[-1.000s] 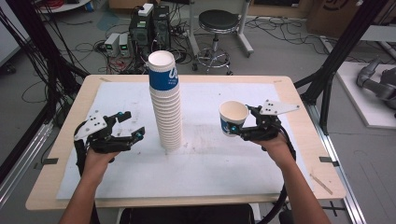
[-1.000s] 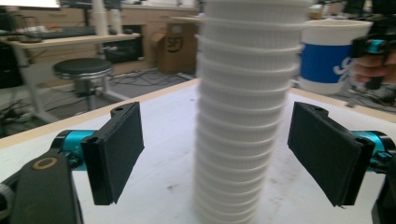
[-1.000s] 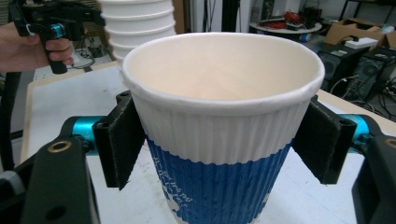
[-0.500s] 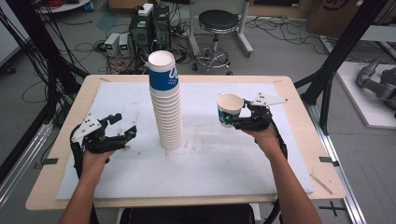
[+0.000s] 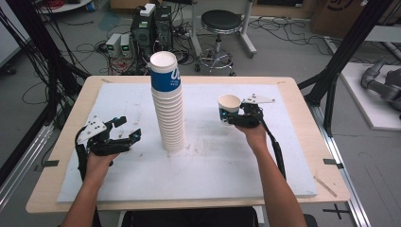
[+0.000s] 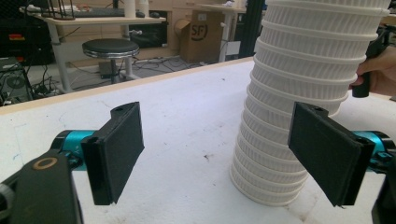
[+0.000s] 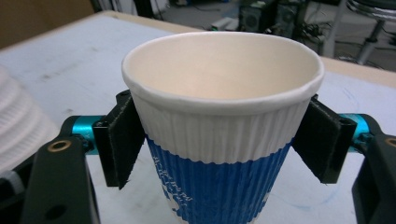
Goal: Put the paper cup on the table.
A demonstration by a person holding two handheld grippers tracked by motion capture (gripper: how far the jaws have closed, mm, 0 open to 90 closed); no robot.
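Right gripper view: cup [image 7: 219, 135] between fingers [image 7: 122, 137]

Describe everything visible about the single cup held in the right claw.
The cup is a ribbed paper cup, white around the top and blue below with faint white print, with a rolled rim and a plain cream inside that looks empty. It stands upright, clamped between the two black pads of the right claw, one on each side just under the rim. It is held above the white mat, to the right of the tall stack and apart from it.
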